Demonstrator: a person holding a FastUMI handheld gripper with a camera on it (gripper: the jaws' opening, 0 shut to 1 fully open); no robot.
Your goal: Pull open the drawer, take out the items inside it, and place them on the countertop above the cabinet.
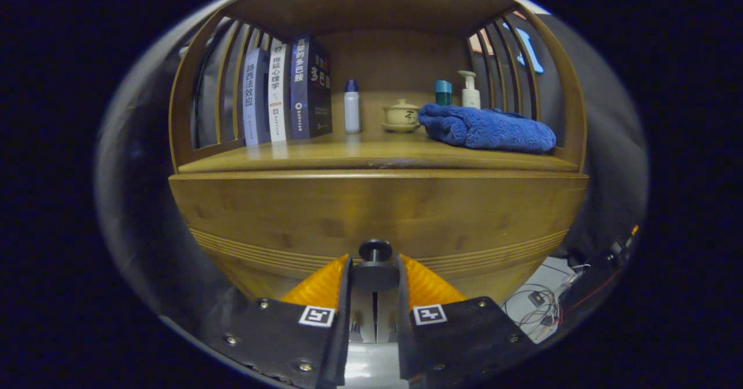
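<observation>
Claw (374, 273) fingers sit either side of the black drawer knob (374, 251), closed on it at its stem so a straight pull should draw the drawer front (377, 215) out. The drawer looks shut, its contents hidden. Above it the bench (371, 155) already carries books (287, 90), a white bottle (352, 106), a lidded cup (401, 115) and a blue towel (486, 128), leaving bare wood at the front for the items.

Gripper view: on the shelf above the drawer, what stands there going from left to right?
Books → white bottle with a blue cap → lidded teacup on a saucer → blue towel. Below, the fingers are shut on the drawer knob.
</observation>
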